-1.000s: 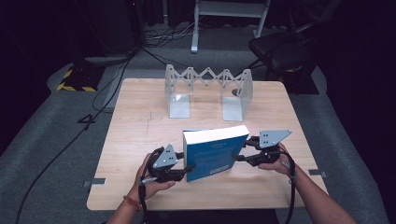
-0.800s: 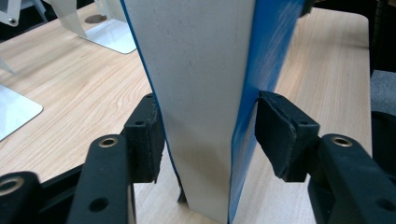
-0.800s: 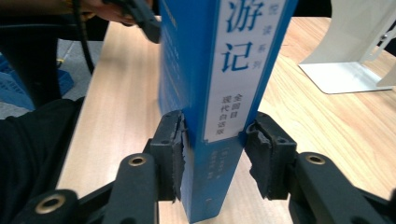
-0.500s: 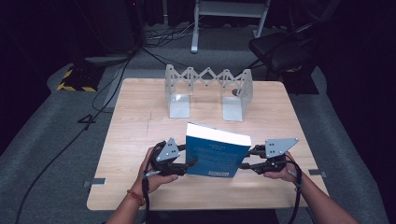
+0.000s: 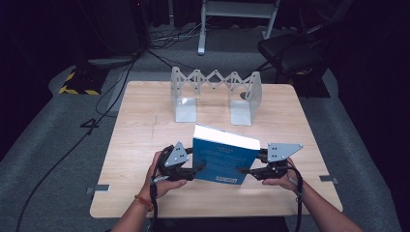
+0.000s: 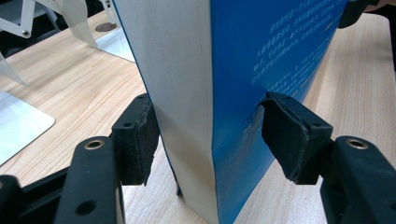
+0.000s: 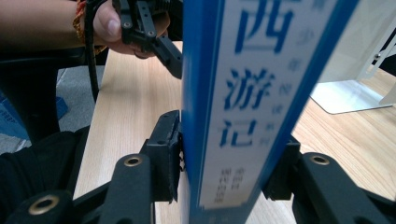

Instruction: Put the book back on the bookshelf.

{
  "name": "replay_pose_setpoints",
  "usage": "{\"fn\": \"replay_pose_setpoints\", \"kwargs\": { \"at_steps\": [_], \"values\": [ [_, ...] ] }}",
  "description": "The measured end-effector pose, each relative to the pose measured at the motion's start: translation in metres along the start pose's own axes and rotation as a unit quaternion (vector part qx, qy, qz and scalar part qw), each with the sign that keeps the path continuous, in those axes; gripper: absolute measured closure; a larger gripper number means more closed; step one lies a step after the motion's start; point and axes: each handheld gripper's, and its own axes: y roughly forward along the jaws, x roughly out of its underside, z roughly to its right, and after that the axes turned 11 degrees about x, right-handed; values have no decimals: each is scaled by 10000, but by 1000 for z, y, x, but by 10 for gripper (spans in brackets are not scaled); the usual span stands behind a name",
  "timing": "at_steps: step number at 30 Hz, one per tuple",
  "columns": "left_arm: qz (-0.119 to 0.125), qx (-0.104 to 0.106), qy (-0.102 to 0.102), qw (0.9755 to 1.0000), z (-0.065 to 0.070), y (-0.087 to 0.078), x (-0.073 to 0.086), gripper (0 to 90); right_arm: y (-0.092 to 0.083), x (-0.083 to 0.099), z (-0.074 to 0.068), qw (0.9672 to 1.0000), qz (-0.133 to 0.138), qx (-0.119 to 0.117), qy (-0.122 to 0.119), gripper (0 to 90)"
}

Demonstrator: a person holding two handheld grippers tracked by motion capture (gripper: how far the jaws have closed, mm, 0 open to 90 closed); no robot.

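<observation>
While the thick blue paperback book lay tipped back on the pale wooden worktop a second ago, it now stands nearly upright on its lower edge, near the front middle of the worktop, its white page block facing up and away from the person. That is the main change: the book has been raised between the two hands and shifted a little toward the person.

The left tongs have just been opening. In the left gripper view their pads straddle the fore-edge, one beside the page block and one at the blue cover, and a slight gap seems to show at each side, so I judge them loosened and not clamping. The right tongs closed and then eased wider again; in the right gripper view their pads press both sides of the spine with its printed characters, so they have hold of the book.

Well behind it stands the grey metal expanding bookend rack, apart from the book. Judging by this, the book is now upright and ready to be carried to the rack, with the right tongs bearing it
</observation>
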Motion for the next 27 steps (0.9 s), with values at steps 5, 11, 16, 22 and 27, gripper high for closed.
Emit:
{"fn": "replay_pose_setpoints", "kwargs": {
  "at_steps": [5,11,16,22,27],
  "values": [
    [36,-45,-56,10000,0,2,-1,375,3,-3,-3,9999,91,125,78,578],
    [46,-37,-89,9999,-2,11,-6,370,1,-5,-2,9996,83,249,88,605],
    [39,12,-50,10000,-4,23,-13,369,-9,-2,2,9993,50,375,63,607],
    [76,77,-19,9999,-7,36,-19,357,-18,2,6,9984,76,539,131,600],
    [96,96,-29,9999,-7,37,-19,354,-17,0,6,9980,114,602,174,598]
  ]
}}
